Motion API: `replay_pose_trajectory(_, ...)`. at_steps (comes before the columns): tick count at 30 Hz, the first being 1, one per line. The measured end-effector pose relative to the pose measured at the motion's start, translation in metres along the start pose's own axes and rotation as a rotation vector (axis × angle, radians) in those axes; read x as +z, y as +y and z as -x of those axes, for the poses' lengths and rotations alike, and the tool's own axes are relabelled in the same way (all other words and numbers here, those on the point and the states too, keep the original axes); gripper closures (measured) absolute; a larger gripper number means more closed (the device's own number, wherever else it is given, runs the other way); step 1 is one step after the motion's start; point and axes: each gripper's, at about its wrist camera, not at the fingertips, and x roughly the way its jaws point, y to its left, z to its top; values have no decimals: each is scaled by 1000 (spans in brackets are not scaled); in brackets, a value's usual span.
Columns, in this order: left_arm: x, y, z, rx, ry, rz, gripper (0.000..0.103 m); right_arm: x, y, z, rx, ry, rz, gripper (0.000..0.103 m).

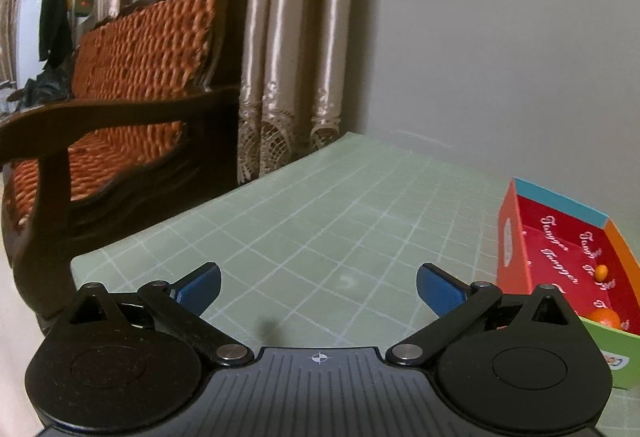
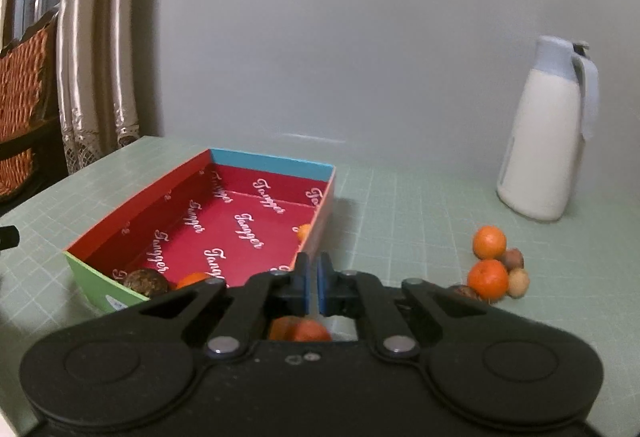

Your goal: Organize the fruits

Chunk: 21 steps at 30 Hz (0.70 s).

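Where the two views meet: a pale green gridded desk (image 2: 420,205) against a grey wall, carrying an open cardboard box (image 2: 132,205) with a red printed lining.
Left claw (image 1: 319,287): blue-padded fingers (image 1: 200,287) spread wide, nothing between them, hanging over bare desk with the box off to its right.
Right claw (image 2: 313,283): blue fingers pressed nearly together, a thin gap left, gripping nothing that can be seen; it sits low, just beside the box's near right corner.
Fruit in the box: a small orange (image 2: 304,232) against the right wall, another orange (image 2: 192,280) at the near end, and a dark brown round fruit (image 2: 145,282) beside it (kind unclear).
Fruit under the right claw: an orange piece (image 2: 300,330) shows through the opening behind the fingers; whether it lies in the box or on the desk cannot be told.
Loose pile: two oranges (image 2: 489,242) and several small brown and tan fruits (image 2: 518,282), touching one another on the desk, right of the box.
Bottle: a white bottle (image 2: 540,141) with a pale blue cap, upright near the wall, beyond the pile.
Left background: a wooden sofa (image 1: 140,77) with orange cushions and beige curtains (image 1: 288,57).
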Motion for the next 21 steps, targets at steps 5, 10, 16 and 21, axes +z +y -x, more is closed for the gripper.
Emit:
replay_pose_trajectory(5, 0, 6, -1, -4, 2, 25, 0, -2, -16, 3, -32, 11, 6, 93)
replay_pose_trajectory(10, 1, 6, 2, -20, -22, 36, 0, -2, -47, 8, -84, 20, -62, 89)
replay_pose_trajectory(16, 2, 3, 3, -33, -16, 56, 0, -12, -66, 5, -77, 93, -56, 80)
replay_pose_trajectory(21, 2, -7, 6, -43, -21, 49, 0, -23, -42, 12, 20, 127, 69, 75)
